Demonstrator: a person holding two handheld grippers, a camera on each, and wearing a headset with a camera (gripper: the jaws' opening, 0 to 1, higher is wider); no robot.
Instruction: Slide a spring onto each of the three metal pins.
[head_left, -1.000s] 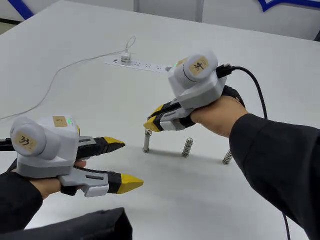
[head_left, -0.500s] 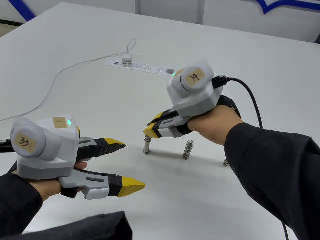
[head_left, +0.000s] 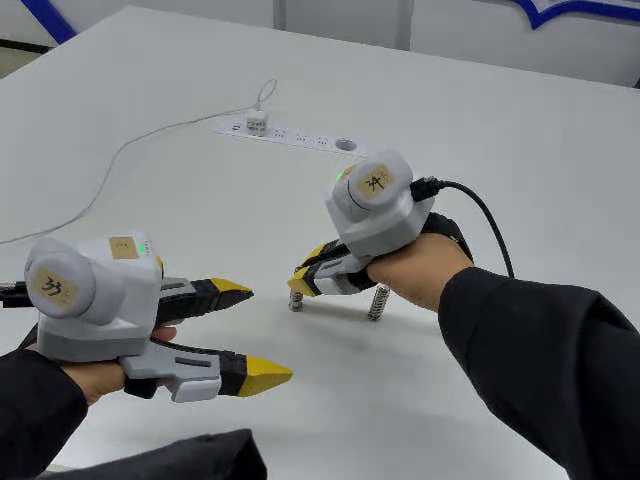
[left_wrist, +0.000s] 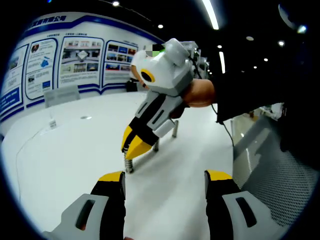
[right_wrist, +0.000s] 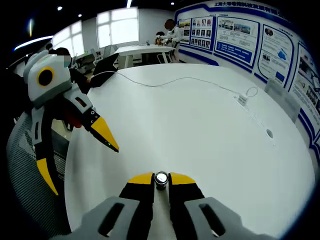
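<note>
Spring (left_wrist: 129, 163) coiled on the leftmost pin (head_left: 296, 302), upright on the white table (head_left: 180, 200). Right gripper (head_left: 297, 283) angles down over that pin, jaws closed on the spring's top. Left gripper (head_left: 262, 335) hovers level, near-left of the pin, jaws spread, holding nothing.

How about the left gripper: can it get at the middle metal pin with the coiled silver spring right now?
Probably not cleanly. The right gripper, shut on the first metal pin, and its hand hang over the middle pin, between it and the open left gripper.
</note>
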